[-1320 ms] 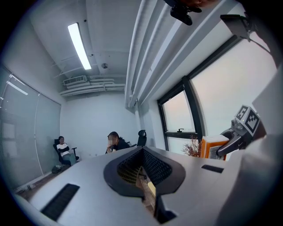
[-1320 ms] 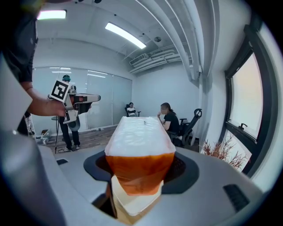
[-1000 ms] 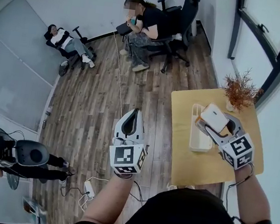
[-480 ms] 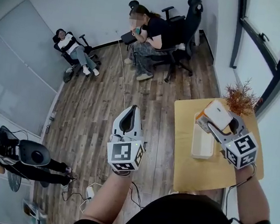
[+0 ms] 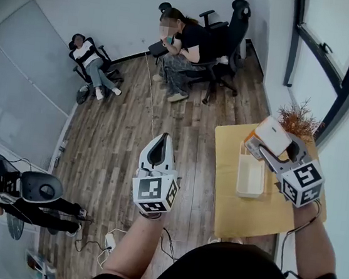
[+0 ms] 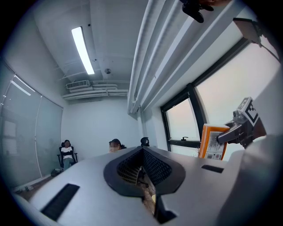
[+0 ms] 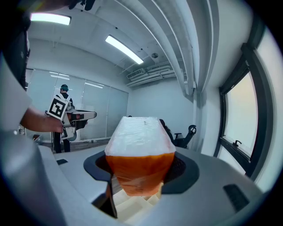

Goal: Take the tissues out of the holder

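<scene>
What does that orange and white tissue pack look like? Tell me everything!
The tissue pack is a soft block in shiny plastic wrap, orange with a white end and a printed label on one side. The right tongs squeeze it, holding it in the air above the white holder on the wooden table. Nothing else touches it.

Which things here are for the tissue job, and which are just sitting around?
For the job:
- tissue pack, gripped by the right gripper
- white holder on the table

Just around:
- dried plant
- office chair
- left gripper, fingers together, holding nothing
</scene>
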